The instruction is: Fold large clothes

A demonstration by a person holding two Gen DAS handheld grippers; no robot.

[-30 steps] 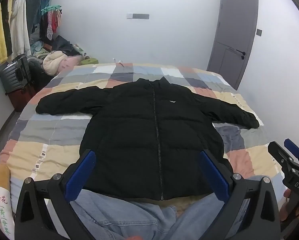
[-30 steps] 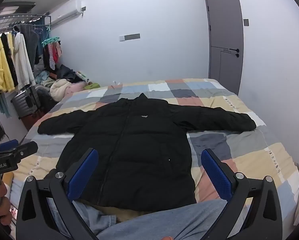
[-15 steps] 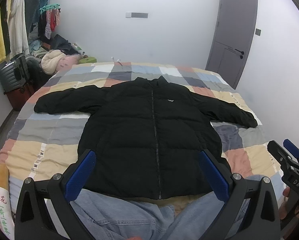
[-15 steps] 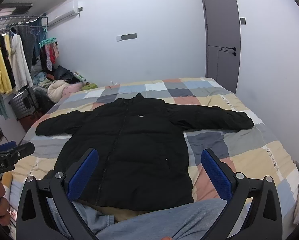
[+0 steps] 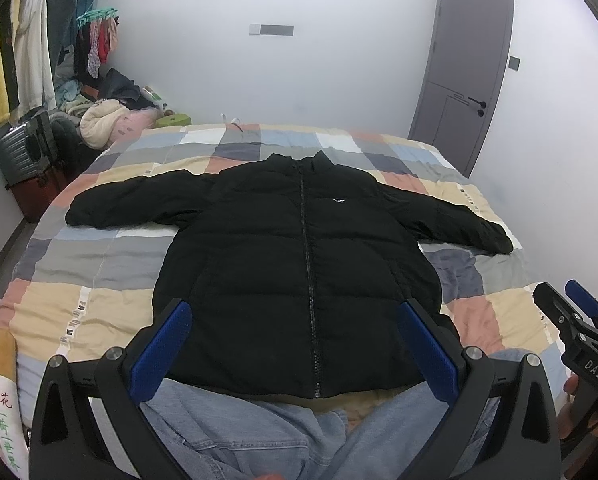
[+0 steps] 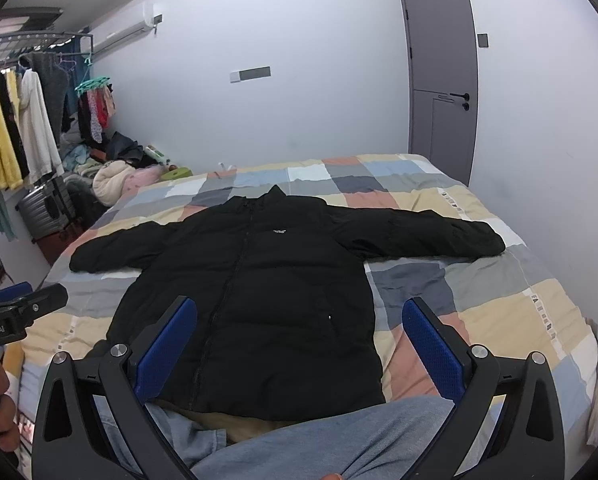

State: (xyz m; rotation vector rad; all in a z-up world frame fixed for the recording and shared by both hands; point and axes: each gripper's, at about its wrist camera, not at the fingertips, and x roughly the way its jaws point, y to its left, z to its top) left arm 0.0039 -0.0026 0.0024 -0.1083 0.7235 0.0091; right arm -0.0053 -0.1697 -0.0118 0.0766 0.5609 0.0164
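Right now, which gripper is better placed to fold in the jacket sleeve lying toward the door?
Right gripper, probably. It is open and empty, and that sleeve of the black jacket stretches to its side. The left gripper, open too, sits farther toward the other sleeve.

The black jacket (image 5: 303, 280) hides part of itself — its near hem sits behind the gripper frames in both wrist views, and the small white chest logo (image 5: 339, 201) is too small to read. The jeans (image 5: 259, 432) run off the near edge. The far-left clothes heap (image 6: 115, 176) blurs into shapes — items cannot be told apart.
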